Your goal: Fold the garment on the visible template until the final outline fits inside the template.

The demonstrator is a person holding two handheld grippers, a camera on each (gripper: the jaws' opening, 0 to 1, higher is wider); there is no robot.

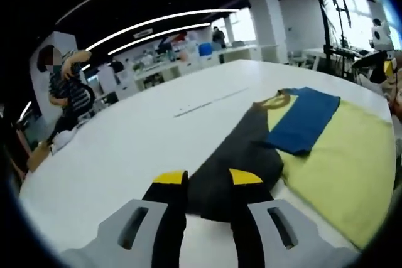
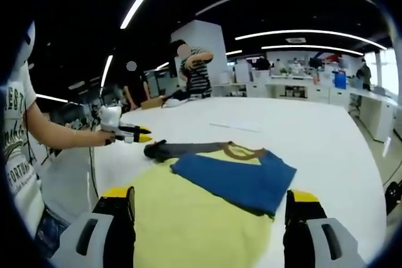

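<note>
Lying on the white desk (image 1: 125, 149), the garment (image 2: 207, 218) is yellow with a blue sleeve (image 2: 242, 177) folded across it and a dark sleeve (image 1: 232, 155) stretched out flat toward the left hand-held gripper (image 1: 207, 177), whose yellow-tipped jaws stand a little apart with the sleeve's end just ahead between them, gripping nothing. The right hand-held gripper (image 2: 210, 196) hovers over the yellow body with its jaws spread wide and empty; beyond it a person's hand (image 2: 100, 135) holds the left one near the dark sleeve's tip.
</note>
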